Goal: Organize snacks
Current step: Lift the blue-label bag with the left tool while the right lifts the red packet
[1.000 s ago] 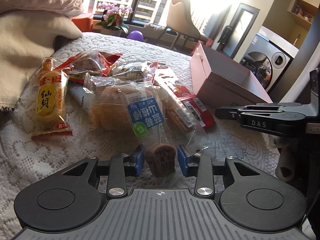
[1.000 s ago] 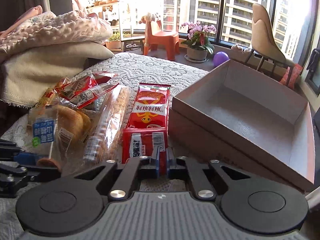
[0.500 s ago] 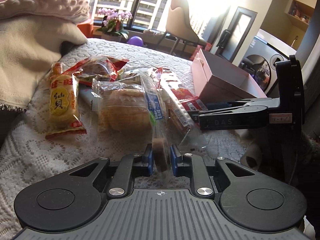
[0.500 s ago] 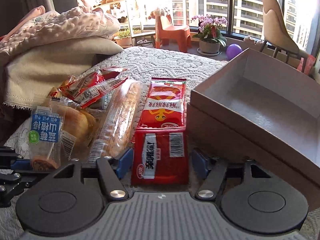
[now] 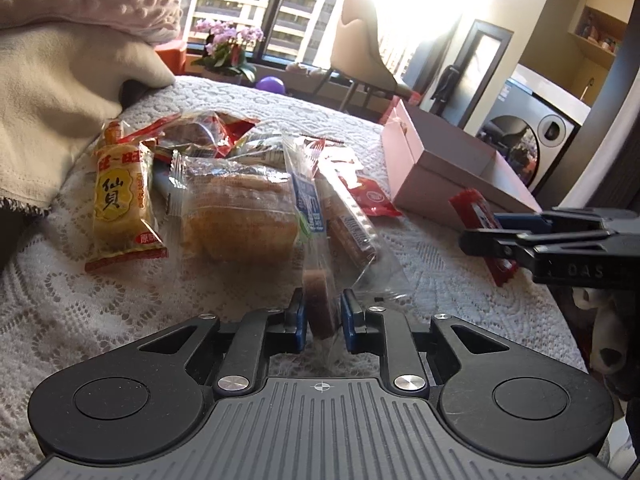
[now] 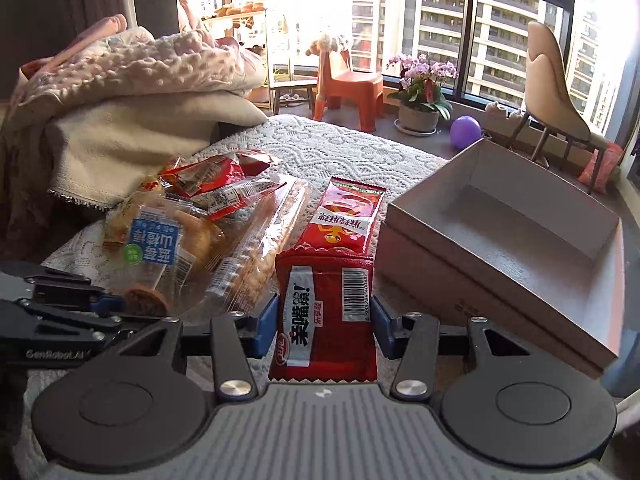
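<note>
My left gripper [image 5: 323, 316] is shut on the end of a clear, blue-labelled snack packet [image 5: 310, 216] holding a brown cake, lifted on edge above the snack pile. It shows from the right wrist view too [image 6: 154, 246]. My right gripper [image 6: 325, 320] is closed against both sides of a red snack packet [image 6: 326, 312], held off the bed beside the open pink-grey box [image 6: 516, 236]. The right gripper [image 5: 516, 236] with the red packet [image 5: 478, 216] shows at the right of the left wrist view, near the box [image 5: 448, 168].
On the white lace bedspread [image 5: 80, 300] lie a yellow rice-cracker packet [image 5: 120, 196], a bread packet [image 5: 236, 216], a long biscuit tube [image 6: 260, 248], a long red packet [image 6: 346, 216] and other red packets [image 6: 216, 176]. Folded blankets [image 6: 132, 112] are piled at left.
My left gripper closed on the blue-labelled packet and turned it on edge. My right gripper opened, then closed on the red packet and lifted it toward the box.
</note>
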Motion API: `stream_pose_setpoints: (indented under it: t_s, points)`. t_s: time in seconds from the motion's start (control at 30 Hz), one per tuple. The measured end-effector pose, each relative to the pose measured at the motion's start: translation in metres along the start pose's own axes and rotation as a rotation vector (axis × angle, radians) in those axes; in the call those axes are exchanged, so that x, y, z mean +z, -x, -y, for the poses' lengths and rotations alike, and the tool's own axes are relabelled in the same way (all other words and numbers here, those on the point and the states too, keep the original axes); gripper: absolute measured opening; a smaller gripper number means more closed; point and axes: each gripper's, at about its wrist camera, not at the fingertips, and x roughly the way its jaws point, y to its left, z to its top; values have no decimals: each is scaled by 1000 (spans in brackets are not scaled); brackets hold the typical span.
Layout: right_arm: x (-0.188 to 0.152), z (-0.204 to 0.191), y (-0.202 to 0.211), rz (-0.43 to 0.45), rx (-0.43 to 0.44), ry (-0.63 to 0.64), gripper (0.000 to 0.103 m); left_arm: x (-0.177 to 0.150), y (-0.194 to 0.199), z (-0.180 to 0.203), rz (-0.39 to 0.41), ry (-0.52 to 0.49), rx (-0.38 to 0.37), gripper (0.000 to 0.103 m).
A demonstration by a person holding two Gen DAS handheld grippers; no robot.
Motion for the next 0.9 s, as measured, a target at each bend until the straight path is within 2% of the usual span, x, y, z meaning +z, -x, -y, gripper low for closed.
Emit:
stream_pose_setpoints:
  t_s: [0.23,0.33,0.43,0.57,0.63,0.67,0.77,0.8,0.9]
  points:
    - [-39,29,42,9,-131,-59,51,9,22,12,70,-31,13,15]
    - [-54,39,49,-8,-126,-106,51,13,29,24,79,-71,6,15]
    - [-69,44,51,-16,-119,-138,51,15,23,34,45,-100,18,15]
    - [-85,50,44,-29,-103,-193,51,10,11,30,25,-98,107,16]
    - [-91,47,39,-21,-123,-198,52,8,15,28,42,-105,109,18]
    - [-94,44,35,-12,-143,-191,55,8,19,28,53,-115,112,18]
    - [-100,42,25,7,-169,-205,62,6,28,38,76,-213,184,20]
    - [-102,41,23,28,-172,-212,67,5,27,41,63,-239,196,21]
    - [-101,36,19,27,-179,-185,75,0,15,47,5,-284,192,22]
